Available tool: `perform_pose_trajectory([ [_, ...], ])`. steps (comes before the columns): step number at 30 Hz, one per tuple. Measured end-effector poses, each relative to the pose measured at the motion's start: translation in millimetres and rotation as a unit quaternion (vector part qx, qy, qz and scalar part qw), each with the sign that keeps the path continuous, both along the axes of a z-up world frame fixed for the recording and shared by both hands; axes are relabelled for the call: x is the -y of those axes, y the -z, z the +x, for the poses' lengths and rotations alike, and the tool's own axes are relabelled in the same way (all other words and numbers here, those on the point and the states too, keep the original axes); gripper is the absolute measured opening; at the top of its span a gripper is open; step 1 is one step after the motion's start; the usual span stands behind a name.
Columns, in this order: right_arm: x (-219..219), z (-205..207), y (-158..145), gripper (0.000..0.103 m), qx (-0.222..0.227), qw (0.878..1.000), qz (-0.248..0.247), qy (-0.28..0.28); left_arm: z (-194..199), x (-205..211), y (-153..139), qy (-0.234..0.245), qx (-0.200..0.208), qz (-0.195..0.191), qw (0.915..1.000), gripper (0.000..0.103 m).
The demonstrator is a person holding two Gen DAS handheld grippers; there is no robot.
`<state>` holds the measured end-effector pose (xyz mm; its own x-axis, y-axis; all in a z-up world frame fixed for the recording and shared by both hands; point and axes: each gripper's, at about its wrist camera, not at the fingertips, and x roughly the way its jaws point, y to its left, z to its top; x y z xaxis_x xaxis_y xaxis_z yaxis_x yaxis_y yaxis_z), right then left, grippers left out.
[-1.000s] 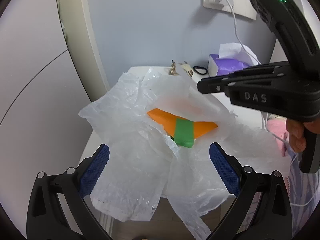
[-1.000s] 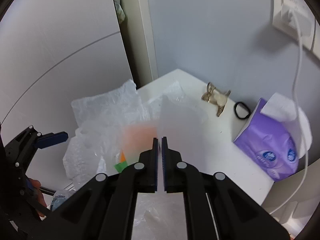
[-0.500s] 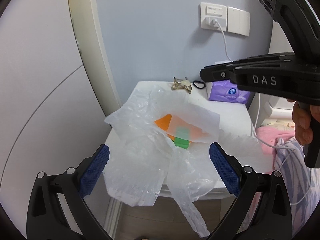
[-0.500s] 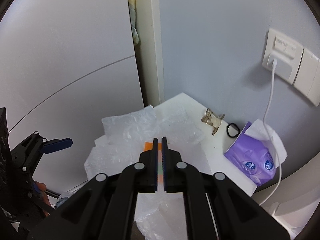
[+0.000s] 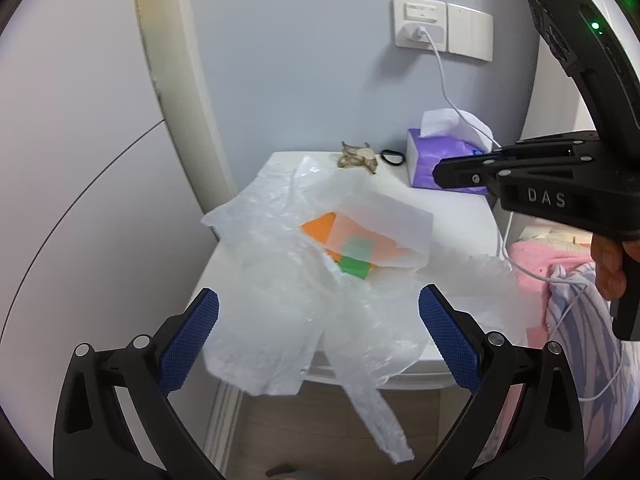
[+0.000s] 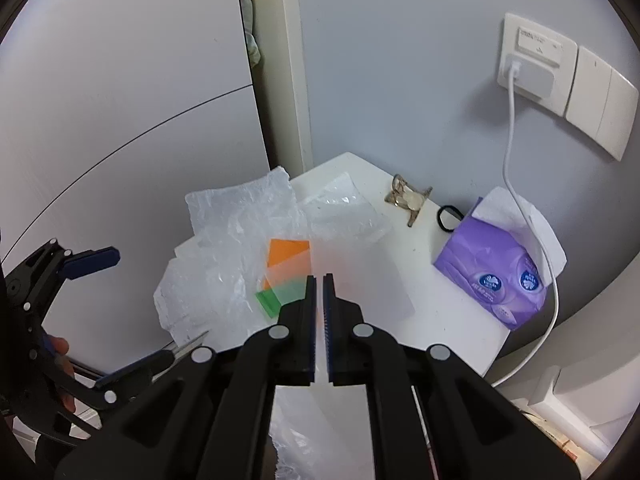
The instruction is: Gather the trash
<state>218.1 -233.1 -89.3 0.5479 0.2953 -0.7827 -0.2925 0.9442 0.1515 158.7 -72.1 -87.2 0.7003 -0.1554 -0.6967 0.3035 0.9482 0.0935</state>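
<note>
From the left wrist view we find the left tool [image 5: 318, 320] with its blue pads [image 5: 188, 338] spread wide and nothing between them. Ahead of it a crumpled clear plastic bag [image 5: 280, 300] hangs above the white worktop [image 5: 460, 216], with an orange and green packet [image 5: 344, 248] showing through it and a frosted sheet [image 5: 384, 220] over part of the packet. The right tool [image 5: 438, 174] reaches in from the right, and its grip point is not visible here. A purple tissue pack [image 5: 430, 158], a claw hair clip [image 5: 358, 158] and a black hair tie [image 5: 392, 157] lie at the back of the worktop. From the right wrist view we find the right tool [image 6: 319, 280] closed on the frosted sheet [image 6: 368, 276], its pads pressed together on it. The plastic bag [image 6: 224, 256] and packet [image 6: 286, 268] lie just beyond. A white cable [image 6: 508, 136] runs from the wall socket [image 6: 534, 68] across the tissue pack [image 6: 494, 276].
</note>
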Motion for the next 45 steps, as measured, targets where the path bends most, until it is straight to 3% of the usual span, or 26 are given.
perform_pose_trajectory([
  [5,9.7,1.5,5.4,0.007,0.004,1.000,-0.003,0.010,10.0,24.2,8.3,0.021,-0.006,0.004,0.9998,0.097],
  [7,14.9,2.7,8.5,0.035,0.005,1.000,-0.005,0.018,13.2,33.2,12.3,0.029,-0.009,0.007,0.9995,0.097],
  [8,17.1,3.5,10.0,0.073,0.004,1.000,-0.004,0.022,14.7,36.7,14.6,0.031,-0.010,0.007,0.9994,0.097],
  [9,20.2,4.6,12.7,0.092,0.004,1.000,-0.003,0.026,16.2,38.8,15.9,0.032,-0.012,0.007,0.9994,0.097],
  [24,11.9,35.6,76.0,0.092,-0.074,0.997,-0.002,0.008,38.7,33.7,41.0,0.027,-0.032,0.006,0.9991,0.097],
  [41,-7.9,56.5,111.0,0.092,-0.094,0.995,-0.031,-0.010,53.5,18.5,69.0,0.034,-0.058,0.008,0.9977,0.097],
  [43,-8.8,57.3,113.0,0.089,-0.094,0.995,-0.032,-0.011,54.3,18.3,70.9,0.035,-0.058,0.007,0.9977,0.097],
  [45,-9.4,57.0,114.2,0.077,-0.096,0.995,-0.030,-0.014,54.9,18.6,72.8,0.036,-0.059,0.006,0.9976,0.097],
])
